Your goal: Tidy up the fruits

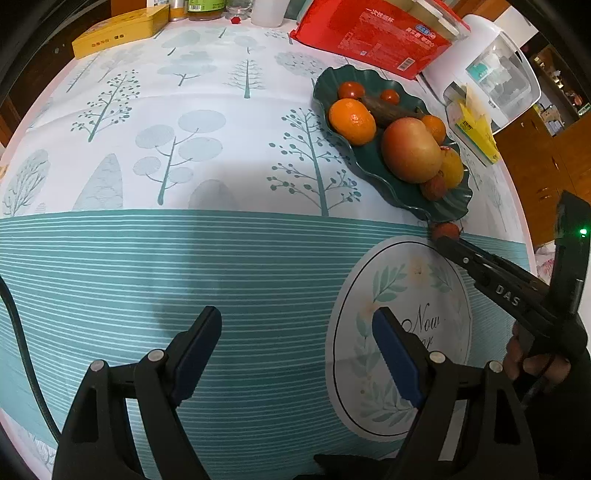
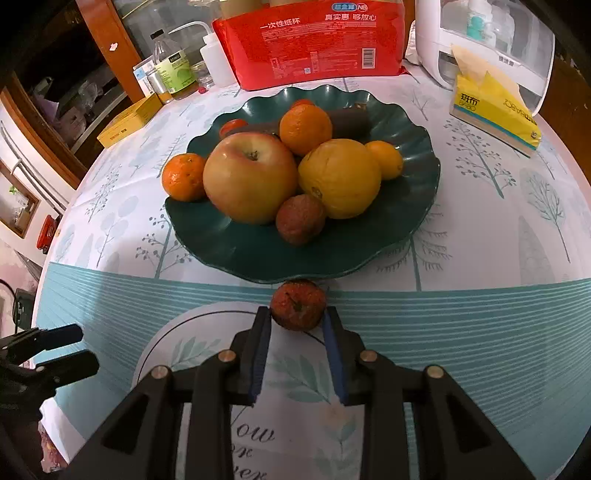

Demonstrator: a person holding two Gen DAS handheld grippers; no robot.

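Note:
A dark green wavy plate (image 2: 413, 229) (image 1: 373, 162) holds an apple (image 2: 249, 177) (image 1: 410, 149), a yellow citrus (image 2: 340, 177), tangerines (image 2: 304, 127) (image 1: 351, 120), a small red-brown fruit (image 2: 301, 219) and a dark long item at the back. Just in front of the plate's near rim, my right gripper (image 2: 298, 314) (image 1: 445, 236) is shut on another small red-brown fruit (image 2: 298, 304) (image 1: 445, 230), pads pressing both its sides. My left gripper (image 1: 295, 332) stands open over the striped tablecloth, nothing between its fingers; its fingers (image 2: 62, 338) show at the right wrist view's left edge.
A red paper-cup package (image 2: 310, 44) (image 1: 369, 33), a yellow tissue box (image 2: 495, 110) (image 1: 476, 129) and a white appliance (image 2: 491, 37) stand behind the plate. Bottles (image 2: 173, 70) and a yellow box (image 1: 118, 31) sit at the far left. A round printed mat (image 1: 399, 332) lies under the grippers.

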